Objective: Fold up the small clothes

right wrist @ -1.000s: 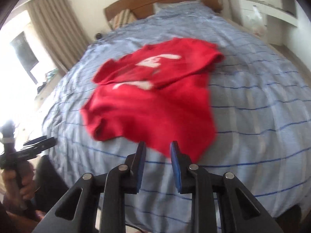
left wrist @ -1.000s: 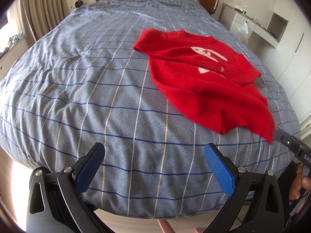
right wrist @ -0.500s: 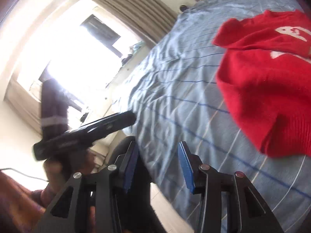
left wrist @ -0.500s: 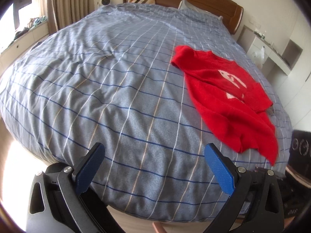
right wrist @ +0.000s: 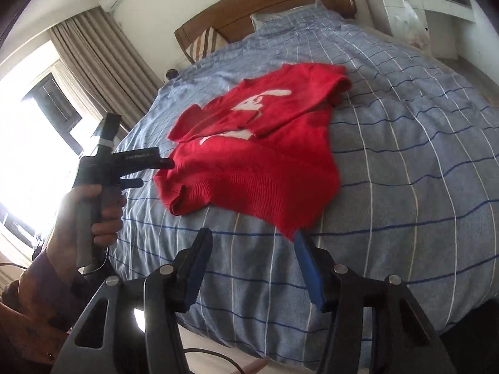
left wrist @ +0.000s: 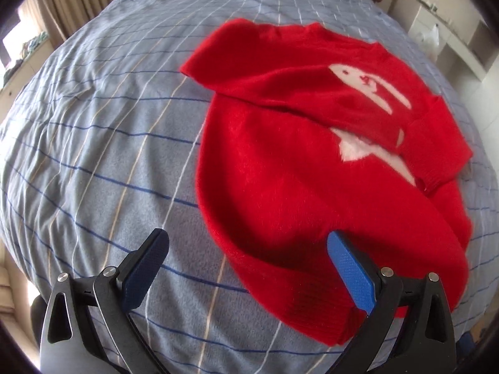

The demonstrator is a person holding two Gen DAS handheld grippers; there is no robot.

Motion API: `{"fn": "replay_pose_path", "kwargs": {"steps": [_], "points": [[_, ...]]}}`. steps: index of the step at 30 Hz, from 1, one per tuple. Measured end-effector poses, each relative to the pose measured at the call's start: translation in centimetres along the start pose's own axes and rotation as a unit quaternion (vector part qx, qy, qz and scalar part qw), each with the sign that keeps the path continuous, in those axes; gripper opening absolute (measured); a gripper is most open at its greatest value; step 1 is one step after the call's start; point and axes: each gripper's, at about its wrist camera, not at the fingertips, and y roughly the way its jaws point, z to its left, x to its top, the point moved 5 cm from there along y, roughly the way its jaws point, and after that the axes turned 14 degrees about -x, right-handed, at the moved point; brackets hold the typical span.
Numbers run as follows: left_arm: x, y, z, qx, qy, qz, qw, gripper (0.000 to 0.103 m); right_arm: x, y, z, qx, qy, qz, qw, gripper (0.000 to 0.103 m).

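The red sweater (left wrist: 280, 193) is a fuzzy, matt knit, ribbed along its hem, and it lies on a bedspread (left wrist: 103, 143) of soft, matt, slightly creased woven cloth. Behind the bedspread stands a headboard (right wrist: 265, 6) of smooth, lightly glossy brown wood, with heavy matt cloth curtains (right wrist: 103, 71) to its left. Each gripper has matt black frames with shiny metal rivets and finely textured blue pads (left wrist: 351, 269).

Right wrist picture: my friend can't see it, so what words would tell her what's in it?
A red sweater with a white rabbit lies rumpled on a blue checked bed. The right gripper is opening its fingers at the hem, with nothing between them. At left, a hand holds the left gripper.
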Motion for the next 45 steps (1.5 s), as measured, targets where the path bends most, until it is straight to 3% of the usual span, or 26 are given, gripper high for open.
{"fn": "replay_pose_path", "kwargs": {"steps": [4,6,8,10,12,15,16,18,20,22,23,24,25,28,32,35,39,41,45], "points": [[-4.6,-1.6,2.0,0.051,0.07,0.006,0.9962,0.102,-0.8,0.3,0.7,0.006,0.015,-0.008,1.0,0.055],[-6.6,-3.5,5.9,0.085,0.064,-0.001,0.9943,0.103,-1.0,0.2,0.4,-0.001,0.02,-0.012,1.0,0.055],[-7.5,-5.5,10.1,0.11,0.021,-0.014,0.9936,0.102,-1.1,0.3,-0.4,-0.023,0.017,-0.014,0.999,0.058],[-7.9,-7.4,12.4,0.067,-0.027,-0.044,0.9964,0.102,-1.1,1.1,-1.1,-0.035,0.014,-0.008,0.999,0.06],[-7.8,-8.2,12.3,-0.015,-0.053,-0.062,0.9966,0.102,-1.2,2.5,-1.6,-0.029,0.022,0.008,0.999,0.06],[-7.6,-6.8,8.6,-0.134,-0.05,-0.039,0.9889,0.102,-0.8,3.8,-2.2,0.005,0.06,0.015,0.998,0.06],[-7.5,-6.1,7.2,-0.15,-0.042,-0.033,0.9872,0.101,-0.7,4.1,-2.4,0.01,0.071,0.015,0.997,0.06],[-7.3,-4.5,4.6,-0.136,-0.012,-0.03,0.9901,0.098,-0.6,4.9,-2.8,0.01,0.084,0.02,0.996,0.06],[-7.5,-3.0,3.0,-0.113,0.002,-0.02,0.9934,0.064,-0.5,5.5,-2.9,0.009,0.09,0.022,0.996,0.06],[-7.5,-2.0,2.4,-0.111,-0.005,-0.018,0.9936,0.052,-0.2,6.1,-2.7,0.018,0.085,0.023,0.996,0.059],[-7.4,-2.2,2.3,-0.113,-0.008,-0.029,0.9932,0.035,-0.1,6.5,-2.6,0.02,0.085,0.024,0.996,0.056],[-7.4,-2.5,2.2,-0.121,-0.007,-0.035,0.992,0.017,0.1,6.9,-2.4,0.03,0.086,0.029,0.995,0.04],[-7.1,-2.6,2.5,-0.129,-0.009,-0.033,0.9911,0.003,0.3,7.2,-2.1,0.042,0.085,0.034,0.995,0.006],[-6.8,-5.1,4.6,-0.142,-0.021,-0.051,0.9883,0.002,0.9,5.8,-1.4,0.041,0.076,0.022,0.996,0.007],[-7.5,-8.4,6.3,-0.136,0.019,-0.048,0.9894,0.002,0.4,2.1,-0.4,0.049,0.056,0.038,0.996,0.007],[-7.8,-7.7,6.1,-0.124,0.042,-0.029,0.9909,0.002,-0.9,1.8,-0.6,0.034,0.067,0.072,0.995,0.006],[-7.4,-4.5,5.9,-0.087,0.054,-0.026,0.9944,0.002,-2.1,4.7,-1.2,-0.018,0.078,0.102,0.992,0.006],[-7.7,-3.3,6.4,-0.078,0.049,-0.022,0.9955,0.002,-2.6,6.1,-1.5,-0.051,0.069,0.108,0.99,0.006],[-8.0,-2.3,6.6,-0.064,0.051,-0.033,0.9961,0.002,-3.3,7.6,-2.6,-0.062,0.088,0.106,0.988,0.006]]}}
